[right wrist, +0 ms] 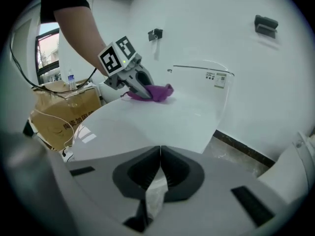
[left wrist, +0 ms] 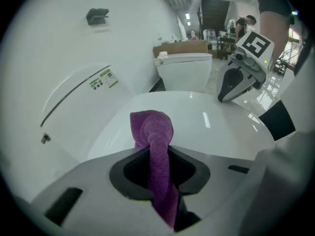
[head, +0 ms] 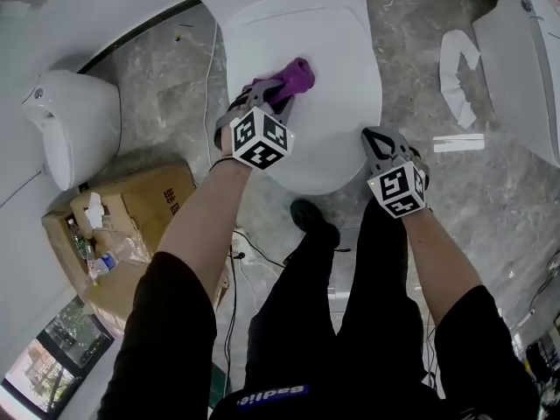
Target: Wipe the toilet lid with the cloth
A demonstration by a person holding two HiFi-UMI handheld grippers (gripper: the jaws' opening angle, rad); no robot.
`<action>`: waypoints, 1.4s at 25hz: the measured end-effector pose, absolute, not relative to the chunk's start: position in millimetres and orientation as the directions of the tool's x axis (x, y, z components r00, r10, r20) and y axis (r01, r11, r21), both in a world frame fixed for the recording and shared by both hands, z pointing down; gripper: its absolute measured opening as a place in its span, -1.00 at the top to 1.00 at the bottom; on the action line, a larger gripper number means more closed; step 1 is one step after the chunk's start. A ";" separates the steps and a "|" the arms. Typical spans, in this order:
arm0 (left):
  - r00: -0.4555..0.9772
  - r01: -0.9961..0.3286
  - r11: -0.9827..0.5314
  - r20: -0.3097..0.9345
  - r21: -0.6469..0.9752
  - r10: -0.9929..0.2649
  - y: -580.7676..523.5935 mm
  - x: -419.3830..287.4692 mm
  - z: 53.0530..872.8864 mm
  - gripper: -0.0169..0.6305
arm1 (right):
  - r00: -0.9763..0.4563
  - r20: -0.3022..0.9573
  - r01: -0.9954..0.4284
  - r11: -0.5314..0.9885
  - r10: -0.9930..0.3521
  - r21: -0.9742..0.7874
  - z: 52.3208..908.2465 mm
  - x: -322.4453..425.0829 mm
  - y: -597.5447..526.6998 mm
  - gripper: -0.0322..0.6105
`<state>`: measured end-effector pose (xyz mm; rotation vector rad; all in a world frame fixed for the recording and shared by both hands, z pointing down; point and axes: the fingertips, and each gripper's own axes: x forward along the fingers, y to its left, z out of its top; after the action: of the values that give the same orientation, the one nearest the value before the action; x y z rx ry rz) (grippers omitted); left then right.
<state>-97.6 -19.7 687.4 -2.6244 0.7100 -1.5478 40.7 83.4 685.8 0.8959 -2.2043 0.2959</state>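
The white toilet lid (head: 337,116) is down. A purple cloth (head: 296,77) lies bunched on its far left part, and my left gripper (head: 276,94) is shut on it. In the left gripper view the cloth (left wrist: 151,132) runs between the jaws and folds over onto the lid (left wrist: 216,124). My right gripper (head: 377,139) hovers at the lid's front right edge, shut with nothing in it. From the right gripper view the jaws (right wrist: 160,154) meet over the lid (right wrist: 162,122), and the cloth (right wrist: 156,92) sits far across under the left gripper (right wrist: 140,89).
A cardboard box (head: 131,213) with bottles stands on the floor to the left, beside another toilet (head: 74,121). A third toilet (head: 529,59) and a loose white seat ring (head: 457,68) are at the right. Cables (head: 238,261) and the person's shoe (head: 313,220) lie below the bowl.
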 end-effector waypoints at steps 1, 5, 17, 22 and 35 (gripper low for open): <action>0.395 -0.396 -0.887 0.829 -0.236 -0.397 -19.3 -114.9 688.4 0.69 | -0.485 0.706 -0.687 0.724 -0.516 0.057 686.5 41.2 83.6 0.81; 0.345 -0.491 -0.841 0.835 -0.228 -0.428 -15.9 -175.6 693.1 0.69 | -0.464 0.716 -0.701 0.710 -0.521 0.063 689.0 40.7 80.6 0.81; 0.358 -0.536 -0.815 0.814 -0.222 -0.457 17.8 -118.4 694.7 0.69 | -0.538 0.687 -0.668 0.744 -0.490 0.008 678.4 41.3 117.5 0.80; 0.412 -0.444 -0.870 0.813 -0.214 -0.411 31.2 -33.9 698.3 0.69 | -0.564 0.662 -0.673 0.739 -0.493 -0.024 667.5 55.0 133.5 0.80; 0.459 -0.379 -0.903 0.806 -0.203 -0.374 65.0 80.9 711.7 0.69 | -0.586 0.658 -0.662 0.748 -0.473 -0.052 660.0 101.7 185.1 0.80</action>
<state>80.9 65.0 711.7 -2.6879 0.6940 -1.4820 101.7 185.1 660.0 0.8489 -2.3078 0.3876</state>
